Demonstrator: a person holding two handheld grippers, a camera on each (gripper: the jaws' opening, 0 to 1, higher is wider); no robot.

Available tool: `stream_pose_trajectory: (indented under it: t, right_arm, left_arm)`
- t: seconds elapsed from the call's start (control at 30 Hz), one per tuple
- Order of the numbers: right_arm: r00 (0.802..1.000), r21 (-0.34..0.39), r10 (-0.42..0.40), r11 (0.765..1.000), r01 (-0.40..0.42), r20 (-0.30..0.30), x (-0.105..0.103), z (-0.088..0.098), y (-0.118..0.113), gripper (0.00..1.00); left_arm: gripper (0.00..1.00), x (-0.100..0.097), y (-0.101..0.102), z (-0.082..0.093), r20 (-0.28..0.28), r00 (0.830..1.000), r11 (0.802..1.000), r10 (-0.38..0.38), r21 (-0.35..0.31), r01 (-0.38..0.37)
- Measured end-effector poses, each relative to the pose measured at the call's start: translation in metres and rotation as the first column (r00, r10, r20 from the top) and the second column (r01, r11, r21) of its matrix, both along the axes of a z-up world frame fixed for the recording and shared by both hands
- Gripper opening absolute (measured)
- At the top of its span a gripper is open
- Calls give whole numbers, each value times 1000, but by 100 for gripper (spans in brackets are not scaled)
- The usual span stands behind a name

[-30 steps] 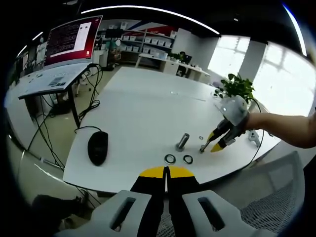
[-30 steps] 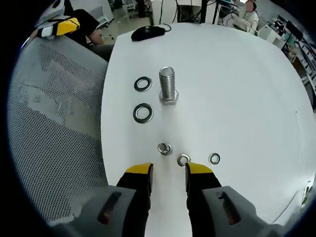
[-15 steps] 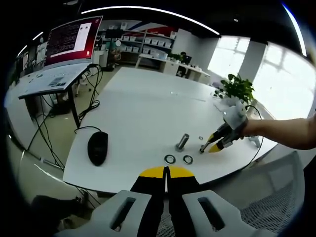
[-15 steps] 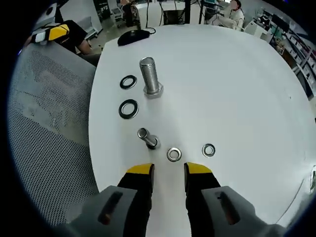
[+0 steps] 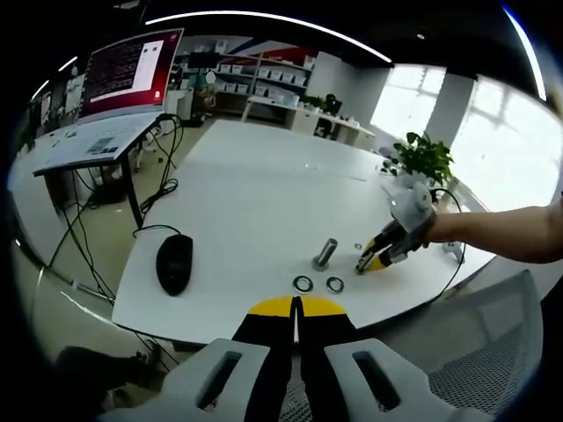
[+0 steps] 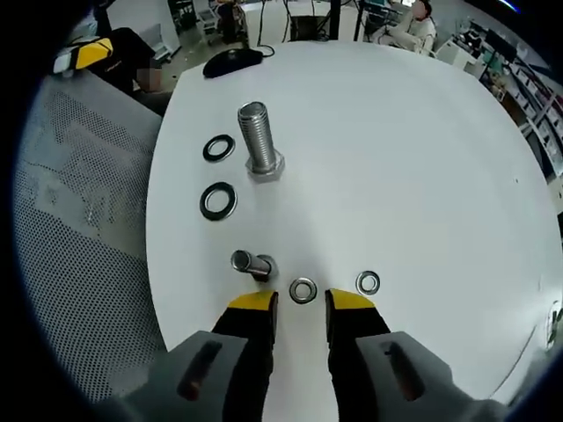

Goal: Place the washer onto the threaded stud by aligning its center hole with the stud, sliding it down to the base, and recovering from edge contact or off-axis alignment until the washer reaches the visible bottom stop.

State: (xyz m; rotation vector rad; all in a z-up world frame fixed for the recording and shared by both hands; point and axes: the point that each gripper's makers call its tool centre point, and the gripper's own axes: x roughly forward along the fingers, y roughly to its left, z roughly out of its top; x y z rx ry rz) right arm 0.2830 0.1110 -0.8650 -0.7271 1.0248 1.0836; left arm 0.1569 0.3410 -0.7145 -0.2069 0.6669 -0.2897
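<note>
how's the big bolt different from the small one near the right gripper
The big bolt is taller and thicker than the small bolt. The big bolt stands farther from the right gripper, beside two dark washers; the small bolt stands just ahead of it, beside two small silvery washers. Both are silvery, upright on the white table.

Open-plan office interior. A white bench (image 5: 255,202) occupies the centre; beyond its far end stand shelving (image 5: 255,75) and bright windows (image 5: 493,141). A monitor (image 5: 130,69) on a side desk (image 5: 84,145) stands beside the bench; a mesh chair (image 6: 79,220) adjoins its near edge.
</note>
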Motion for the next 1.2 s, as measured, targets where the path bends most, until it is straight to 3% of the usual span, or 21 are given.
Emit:
stream_pose_trajectory:
  t: [0.2, 0.67, 1.2]
  right_arm:
    - [1000, -5, -15, 1000, 15, 5, 5, -3, 0, 16]
    - [1000, -55, 18, 998, -18, 11, 2, -2, 0, 16]
    - [1000, -52, 17, 998, -17, 2, 1, -1, 0, 14]
  left_arm:
    - [0, -1, 0, 1, 3, 1000, 1000, 3, -2, -3]
    - [0, -3, -2, 2, -1, 1000, 1000, -1, 2, 1]
    - [0, -2, -2, 1, -4, 1000, 1000, -5, 4, 5]
